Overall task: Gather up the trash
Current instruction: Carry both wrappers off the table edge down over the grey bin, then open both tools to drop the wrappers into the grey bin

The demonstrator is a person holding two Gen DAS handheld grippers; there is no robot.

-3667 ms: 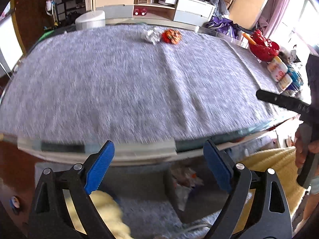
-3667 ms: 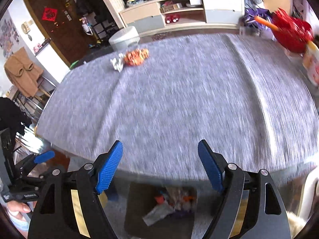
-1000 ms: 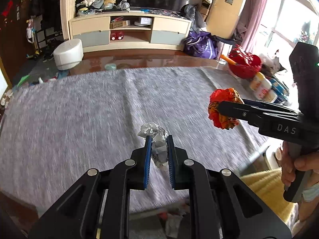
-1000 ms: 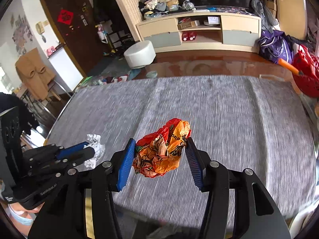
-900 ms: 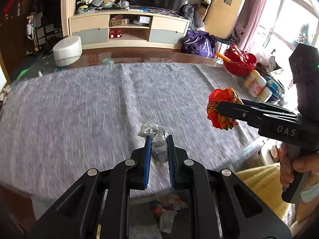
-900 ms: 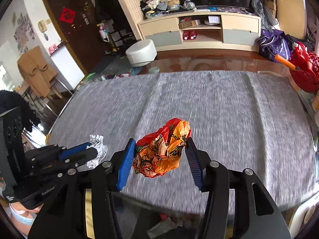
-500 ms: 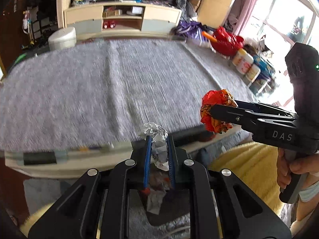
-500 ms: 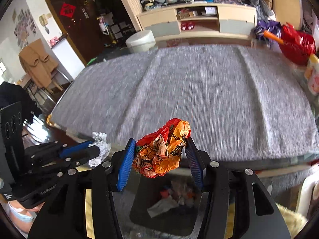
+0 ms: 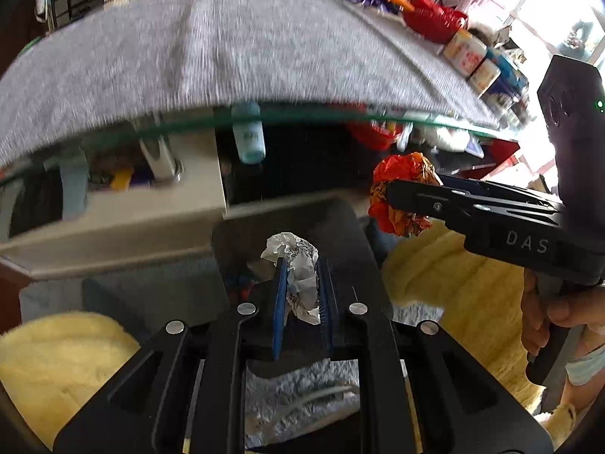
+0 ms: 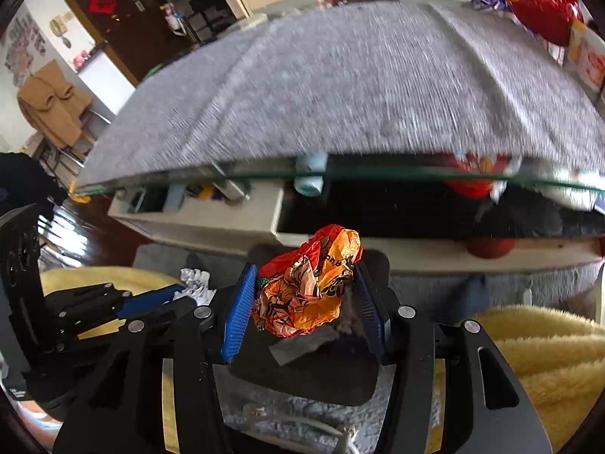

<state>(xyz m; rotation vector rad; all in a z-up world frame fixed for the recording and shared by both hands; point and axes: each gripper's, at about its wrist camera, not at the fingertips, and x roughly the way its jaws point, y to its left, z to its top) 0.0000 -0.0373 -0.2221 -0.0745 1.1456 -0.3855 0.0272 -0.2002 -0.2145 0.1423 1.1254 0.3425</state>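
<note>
left gripper (image 9: 302, 287): black two-finger tool with blue ribbed pads, fingers drawn close together and clamped on a crumpled white paper ball with silvery creases (image 9: 297, 265); the ball sits between the pads and bulges out past the fingertips. right gripper (image 10: 304, 295): same make, fingers set wider and clamped on a crumpled orange and red plastic wrapper (image 10: 308, 287) that fills the gap from pad to pad and rises above the tips. dark rectangular trash bin (image 10: 321, 374): on the floor directly beyond and below both sets of fingertips, some scraps lying inside; in the left wrist view the paper ball hangs over its opening, in the right wrist view the wrapper does. grey felt-like cloth (image 10: 359, 83): spread over a glass-topped table (image 9: 340, 115), well ahead of and above the fingertips, its near edge just past the bin. yellow fluffy fabric (image 10: 548, 348): to either side of the fingers, flanking the bin. hand (image 9: 548, 314): grasps the right gripper's handle, seen to the right of the left fingers. grey shaggy rug (image 9: 302, 389): under the bin, seen between the gripper bodies.
</note>
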